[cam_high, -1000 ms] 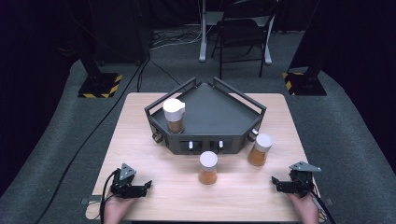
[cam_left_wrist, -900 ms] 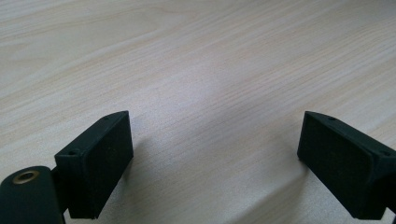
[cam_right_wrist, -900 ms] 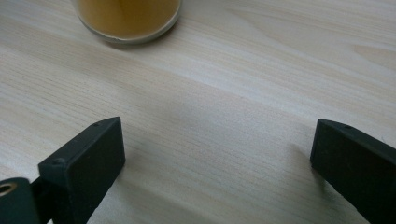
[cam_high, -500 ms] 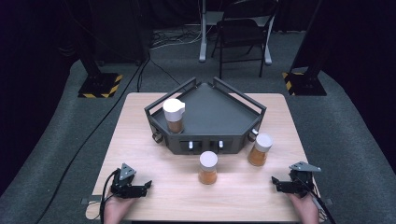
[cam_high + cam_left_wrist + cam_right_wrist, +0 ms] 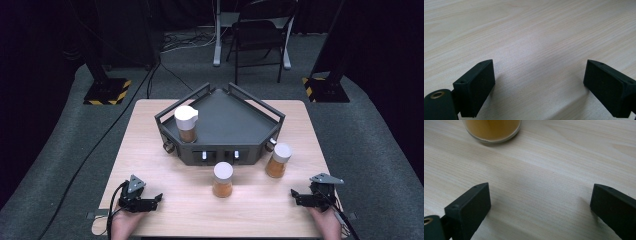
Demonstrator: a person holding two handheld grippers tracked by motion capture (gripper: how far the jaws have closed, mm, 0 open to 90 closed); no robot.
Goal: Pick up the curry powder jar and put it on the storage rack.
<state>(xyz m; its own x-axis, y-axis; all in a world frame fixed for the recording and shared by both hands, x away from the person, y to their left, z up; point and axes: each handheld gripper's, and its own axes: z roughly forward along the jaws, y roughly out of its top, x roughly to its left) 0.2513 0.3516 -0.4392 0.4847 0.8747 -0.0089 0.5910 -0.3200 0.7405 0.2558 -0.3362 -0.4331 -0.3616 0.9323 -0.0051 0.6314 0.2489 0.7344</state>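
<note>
My left gripper (image 5: 152, 200) rests at the near left of the pale wooden table (image 5: 150, 150), jaws apart over bare wood. My right gripper (image 5: 296, 196) sits near right, jaws apart, empty. White-capped jar of amber contents (image 5: 222, 180) stands upright between them, ahead of both, before the dark angular metal tray (image 5: 230, 117).

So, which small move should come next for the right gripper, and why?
Probably ease the right gripper forward to the jar nearest it: its jaws stand open with nothing between them, and that jar stands on the table, outside the tray.
</note>
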